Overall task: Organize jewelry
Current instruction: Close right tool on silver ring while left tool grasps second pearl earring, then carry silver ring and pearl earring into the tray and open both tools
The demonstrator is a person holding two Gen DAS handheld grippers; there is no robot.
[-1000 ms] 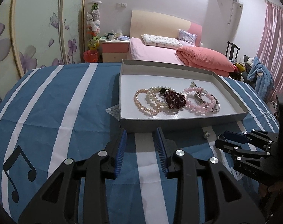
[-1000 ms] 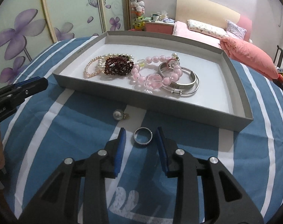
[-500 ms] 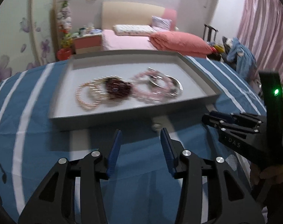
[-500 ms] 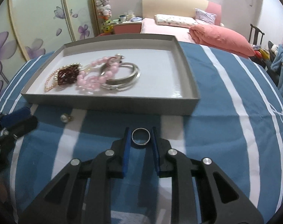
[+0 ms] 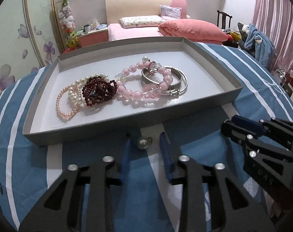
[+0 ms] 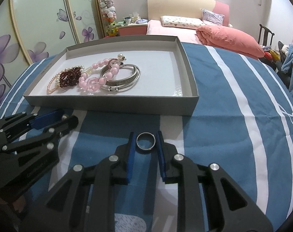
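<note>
Right gripper (image 6: 146, 135) jaws clamping silver ring (image 6: 146, 141); left gripper (image 5: 145, 139) jaws closing around pearl earring (image 5: 143, 143).

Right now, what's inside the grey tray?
The tray holds pearl bracelets, dark red beads, a pink bead bracelet and silver bangles, overlapping. Anything beneath them is hidden.

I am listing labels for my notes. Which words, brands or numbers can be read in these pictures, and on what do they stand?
No text can be read with certainty.
Small dark print on the left wall of the grey tray: too small to read.
Raised letters on the side of the right hand-held gripper: blurred, unreadable.
</note>
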